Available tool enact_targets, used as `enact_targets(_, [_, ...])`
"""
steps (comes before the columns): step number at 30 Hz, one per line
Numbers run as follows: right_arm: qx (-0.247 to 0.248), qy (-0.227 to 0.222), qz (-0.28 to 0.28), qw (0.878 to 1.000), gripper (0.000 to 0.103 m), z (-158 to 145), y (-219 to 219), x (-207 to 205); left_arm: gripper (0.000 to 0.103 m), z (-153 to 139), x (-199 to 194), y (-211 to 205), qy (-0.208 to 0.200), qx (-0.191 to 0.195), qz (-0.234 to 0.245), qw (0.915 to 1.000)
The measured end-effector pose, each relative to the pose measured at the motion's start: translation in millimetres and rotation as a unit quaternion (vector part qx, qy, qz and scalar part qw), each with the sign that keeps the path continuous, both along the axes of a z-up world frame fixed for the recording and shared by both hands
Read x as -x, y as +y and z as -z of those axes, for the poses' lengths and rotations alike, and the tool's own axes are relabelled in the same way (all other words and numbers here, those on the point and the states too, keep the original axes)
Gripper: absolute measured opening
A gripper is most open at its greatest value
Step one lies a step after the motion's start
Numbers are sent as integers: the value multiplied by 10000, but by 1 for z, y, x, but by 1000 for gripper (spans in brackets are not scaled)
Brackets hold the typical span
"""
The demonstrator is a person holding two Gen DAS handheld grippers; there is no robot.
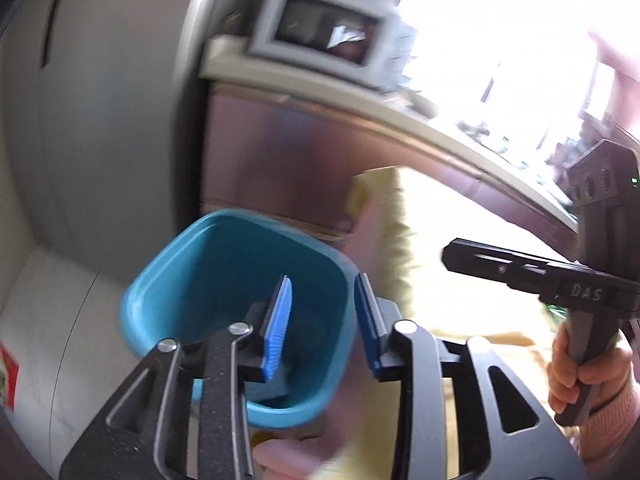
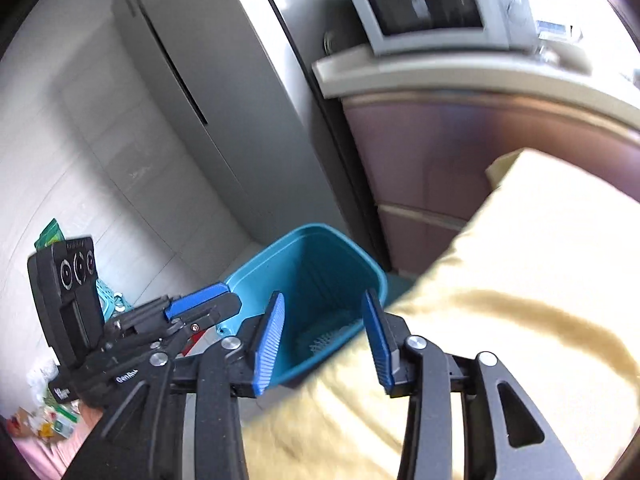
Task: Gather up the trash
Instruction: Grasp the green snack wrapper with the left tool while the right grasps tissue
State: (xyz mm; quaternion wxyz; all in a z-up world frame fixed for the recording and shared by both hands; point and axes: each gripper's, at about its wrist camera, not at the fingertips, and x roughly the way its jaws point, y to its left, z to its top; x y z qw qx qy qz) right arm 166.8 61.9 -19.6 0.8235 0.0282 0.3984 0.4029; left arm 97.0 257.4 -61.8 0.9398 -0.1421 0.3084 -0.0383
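"DAS" lettering on right claw (image 1: 452, 258) body.

The bin's (image 1: 240, 280) near rim hides behind the jaws; floor litter (image 2: 48, 420) (bottom left) is too blurred to identify.

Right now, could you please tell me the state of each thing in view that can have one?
Teal plastic trash bin: upright, open-topped, nothing clearly visible inside.
Left gripper: open, fingers apart, holding nothing.
Right gripper: open, holding nothing.
Grey microwave oven: door shut.
Grey refrigerator: doors shut.
Pale yellow cloth: spread flat beside the bin.
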Motion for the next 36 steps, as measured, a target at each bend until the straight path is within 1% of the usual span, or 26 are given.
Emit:
enact_targets(2, [-55, -246, 121, 9996, 43, -13, -26, 11, 37, -13, 3, -25, -167, -60, 344, 9993])
enact_targets(5, [-132, -529, 363, 9979, 44, -29, -69, 29, 39, -27, 5, -61, -336, -25, 875, 9956])
enact_targets(8, [-198, -718, 681, 9949, 45, -42, -113, 48, 40, -34, 4, -99, -384, 29, 1393, 9895])
enact_targets(12, [-189, -853, 1301, 9876, 45, -49, -176, 67, 42, -35, 5, -149, -354, 227, 2038, 9781])
enact_targets(16, [42, -921, 2098, 9734, 45, -44, -236, 85, 43, -28, 7, -203, -215, 314, 2544, 9663])
enact_targets(19, [266, -857, 2642, 9603, 45, -30, -279, 94, 44, -21, 7, -242, -60, 324, 2872, 9573])
enact_targets(20, [345, -806, 2813, 9556, 45, -25, -292, 95, 46, -17, 7, -252, -18, 323, 2974, 9542])
enact_targets(21, [438, -734, 2982, 9507, 45, -20, -304, 96, 47, -15, 7, -264, 37, 295, 3043, 9521])
enact_targets(24, [470, -568, 3324, 9403, 46, -6, -335, 98, 47, -6, 0, -292, 184, 203, 3202, 9469])
enact_targets(26, [564, -528, 3490, 9339, 46, 1, -351, 104, 48, -2, -7, -305, 277, 119, 3214, 9465])
enact_targets(27, [591, -502, 3528, 9325, 46, 5, -356, 105, 52, 0, -8, -312, 296, 46, 3203, 9468])
enact_targets(29, [674, -460, 3557, 9310, 47, 12, -362, 108, 57, 5, -12, -321, 361, -97, 3167, 9478])
enact_targets(32, [829, -402, 3486, 9327, 47, 23, -359, 107, 57, 12, -16, -329, 480, -120, 3164, 9473])
enact_targets(36, [1056, -460, 3513, 9292, 48, 31, -355, 105, 58, 15, -20, -330, 554, -215, 3099, 9489])
